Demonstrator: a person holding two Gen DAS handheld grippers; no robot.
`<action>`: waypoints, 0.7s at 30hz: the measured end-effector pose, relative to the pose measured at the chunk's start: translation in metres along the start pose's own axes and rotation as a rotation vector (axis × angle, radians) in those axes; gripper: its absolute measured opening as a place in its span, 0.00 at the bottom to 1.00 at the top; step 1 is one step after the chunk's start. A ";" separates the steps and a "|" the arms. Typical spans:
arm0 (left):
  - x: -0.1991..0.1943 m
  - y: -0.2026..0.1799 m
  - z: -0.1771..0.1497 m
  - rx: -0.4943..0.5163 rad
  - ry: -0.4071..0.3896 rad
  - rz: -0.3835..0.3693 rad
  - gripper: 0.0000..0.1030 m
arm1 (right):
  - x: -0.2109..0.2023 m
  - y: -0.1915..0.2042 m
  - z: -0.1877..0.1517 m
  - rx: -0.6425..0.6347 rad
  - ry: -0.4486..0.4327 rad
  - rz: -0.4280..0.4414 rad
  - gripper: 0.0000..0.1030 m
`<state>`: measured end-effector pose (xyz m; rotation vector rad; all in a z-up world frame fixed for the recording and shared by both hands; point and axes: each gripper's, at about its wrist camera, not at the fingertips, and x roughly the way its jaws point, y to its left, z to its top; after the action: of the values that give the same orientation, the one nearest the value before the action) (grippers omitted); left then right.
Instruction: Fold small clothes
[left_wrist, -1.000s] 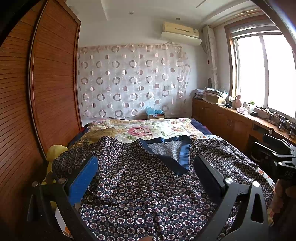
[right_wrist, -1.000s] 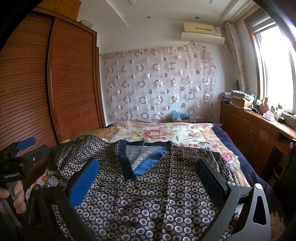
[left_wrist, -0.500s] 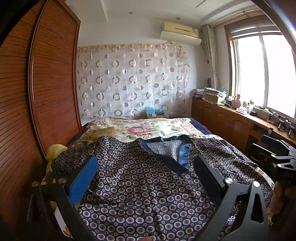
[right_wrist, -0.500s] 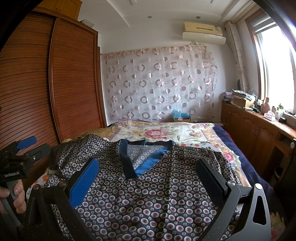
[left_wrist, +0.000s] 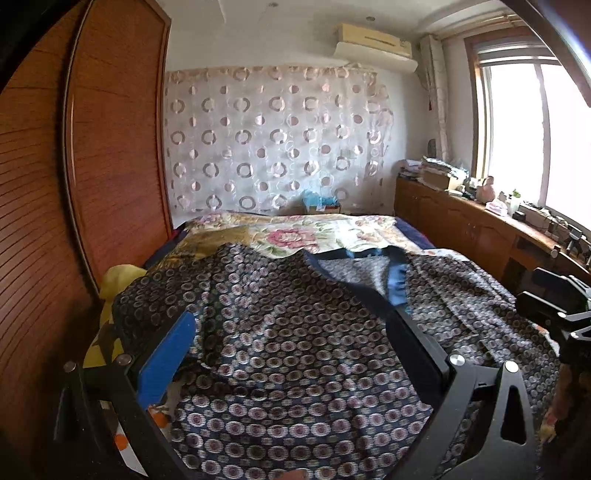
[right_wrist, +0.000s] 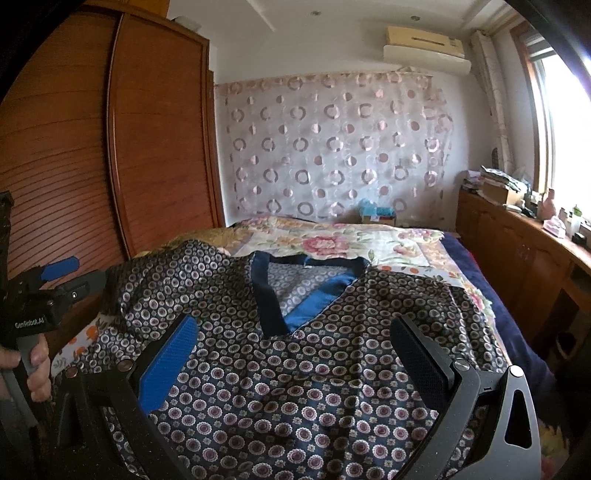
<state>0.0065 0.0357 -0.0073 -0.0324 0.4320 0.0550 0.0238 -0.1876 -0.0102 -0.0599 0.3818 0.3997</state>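
Observation:
A dark patterned top (left_wrist: 288, 350) (right_wrist: 314, 369) with a blue V-neck collar (right_wrist: 295, 299) lies spread flat on the bed, collar pointing away from me. My left gripper (left_wrist: 291, 325) hovers open over its left half, nothing between the fingers. My right gripper (right_wrist: 295, 332) hovers open over the middle of the garment just below the collar, also holding nothing. The left gripper's body shows at the left edge of the right wrist view, held by a hand (right_wrist: 33, 365). The right gripper's body (left_wrist: 554, 306) shows at the right edge of the left wrist view.
A floral bedspread (left_wrist: 295, 236) covers the bed beyond the garment. A wooden wardrobe (left_wrist: 110, 147) stands along the left side. A wooden cabinet (right_wrist: 517, 251) with clutter runs under the window on the right. A yellow cloth (left_wrist: 114, 280) lies at the bed's left edge.
Both grippers drifted slightly; the left wrist view has turned a little leftward and is blurred by motion. The garment lies as before and both grippers stay open.

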 end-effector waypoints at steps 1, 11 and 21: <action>0.002 0.003 -0.001 -0.003 0.001 0.006 1.00 | 0.001 0.001 0.001 -0.007 0.005 0.003 1.00; 0.028 0.053 -0.002 -0.019 0.042 0.045 1.00 | 0.025 0.003 0.010 -0.065 0.060 0.037 1.00; 0.067 0.113 -0.010 0.000 0.122 0.080 0.99 | 0.071 0.011 0.005 -0.120 0.185 0.150 1.00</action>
<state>0.0558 0.1506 -0.0466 -0.0184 0.5550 0.1318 0.0821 -0.1508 -0.0320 -0.1868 0.5463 0.5670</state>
